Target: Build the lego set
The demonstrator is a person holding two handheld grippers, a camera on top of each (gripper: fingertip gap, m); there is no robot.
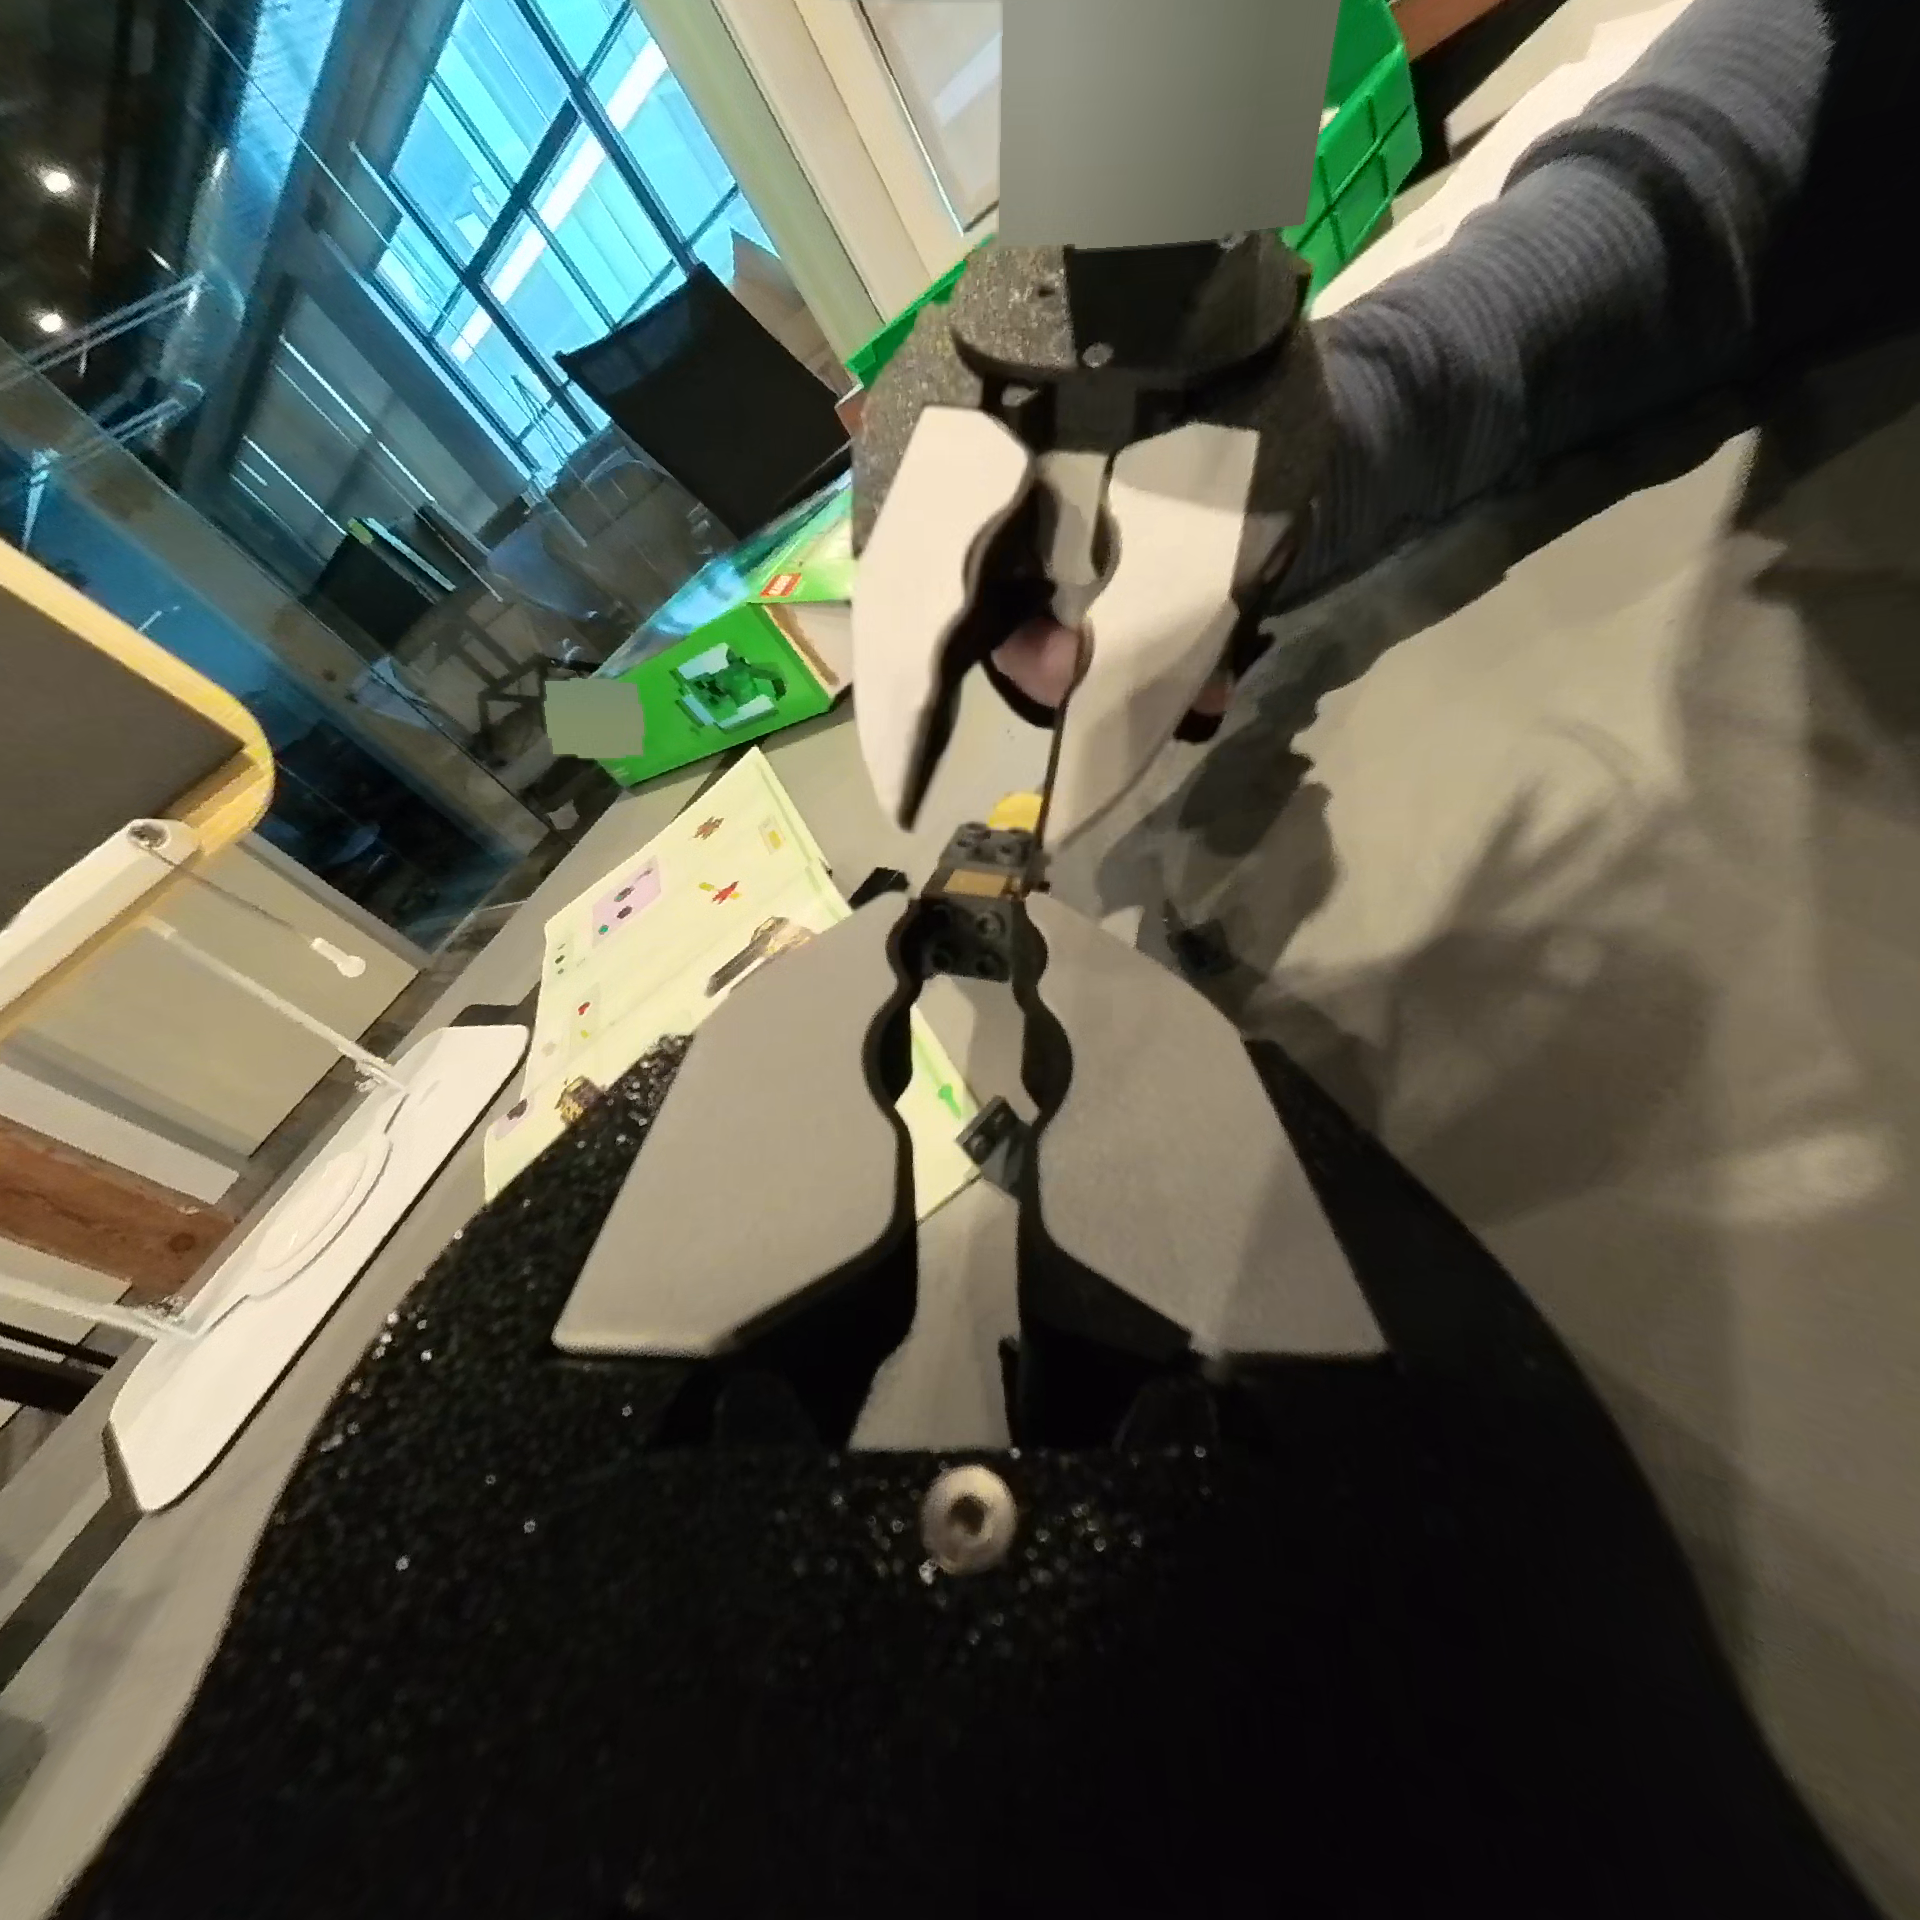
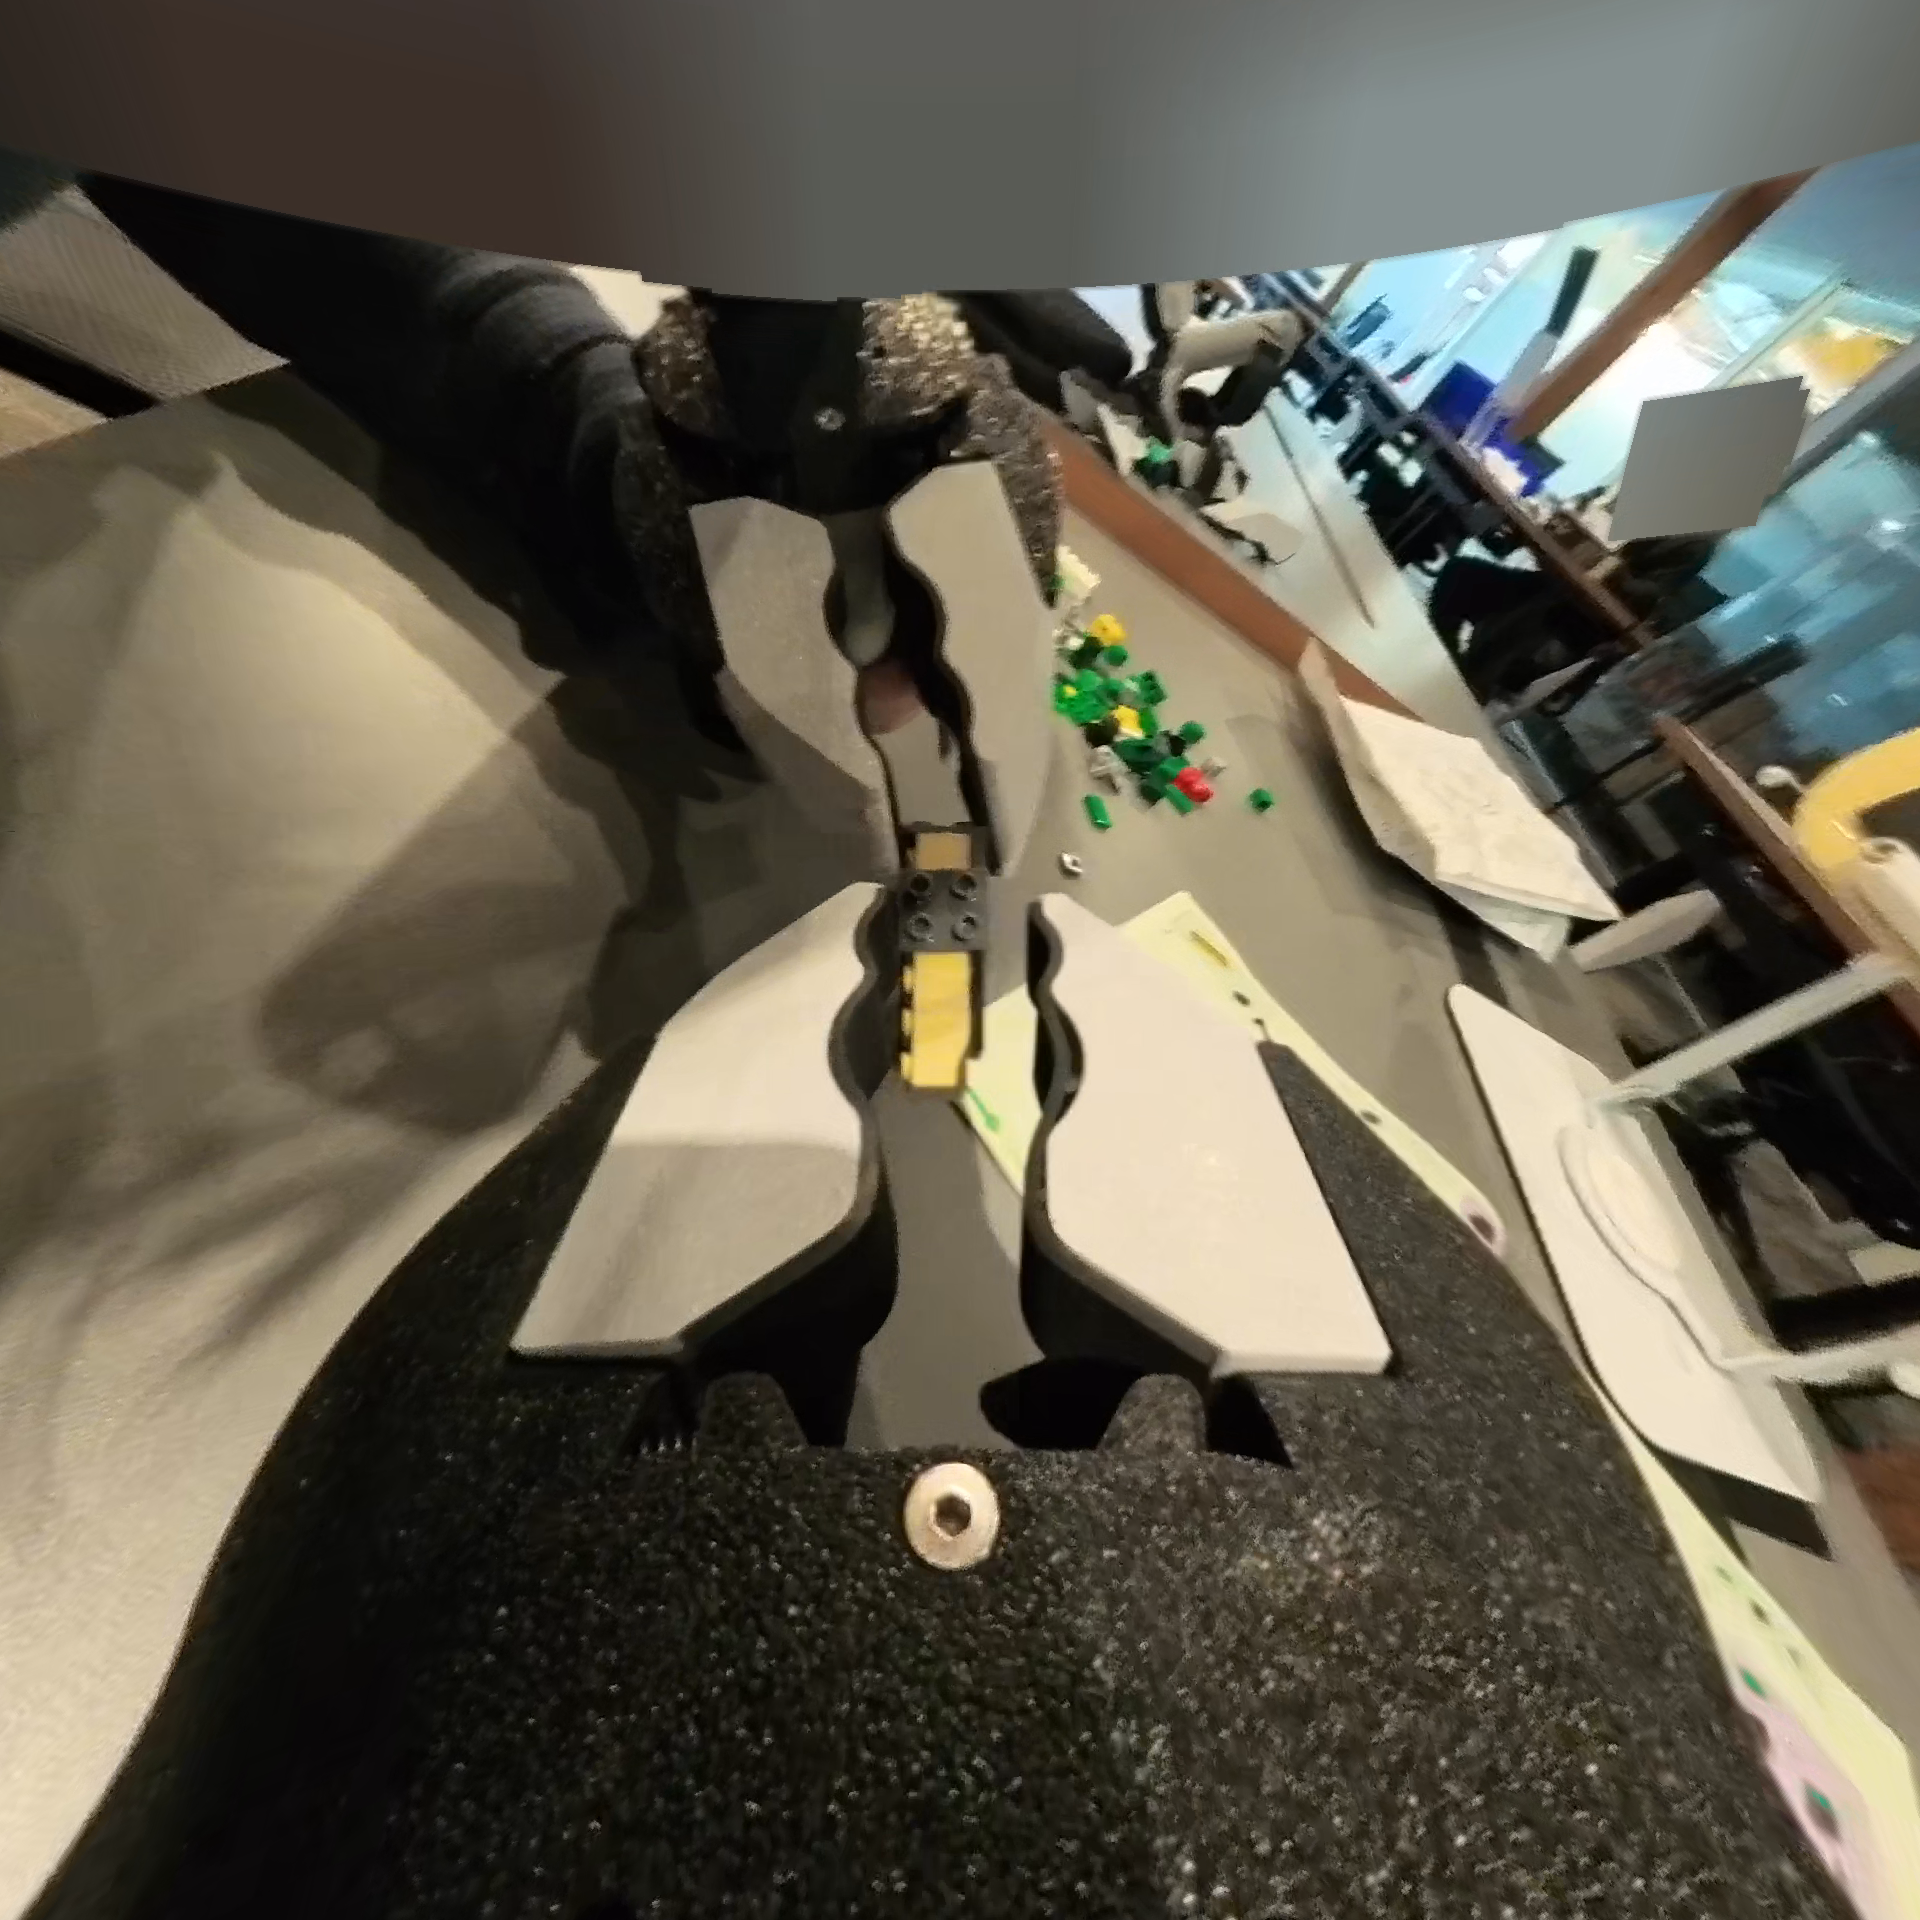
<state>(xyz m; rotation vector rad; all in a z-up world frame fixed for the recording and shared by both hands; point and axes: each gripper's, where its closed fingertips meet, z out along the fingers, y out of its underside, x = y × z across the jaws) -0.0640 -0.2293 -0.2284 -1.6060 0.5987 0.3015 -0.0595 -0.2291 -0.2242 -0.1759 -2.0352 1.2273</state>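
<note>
The small black-and-tan lego assembly [image 1: 971,914] is sitting raised above the desk [image 2: 1174,873], pinched at the tips of the left gripper [image 1: 966,935], whose fingers are closing narrowly on it. Right gripper [image 2: 940,935] is facing it head-on, fingers parted, left pad touching the assembly, right pad apart. Its long axis is running gripper to gripper. Loose bricks [image 2: 1132,717] are lying well beyond; instruction booklet [image 1: 675,935] beneath.

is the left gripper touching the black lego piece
Touching. The left wrist view shows the left gripper with its fingertips closed against both sides of the black lego piece, no gap showing.
</note>
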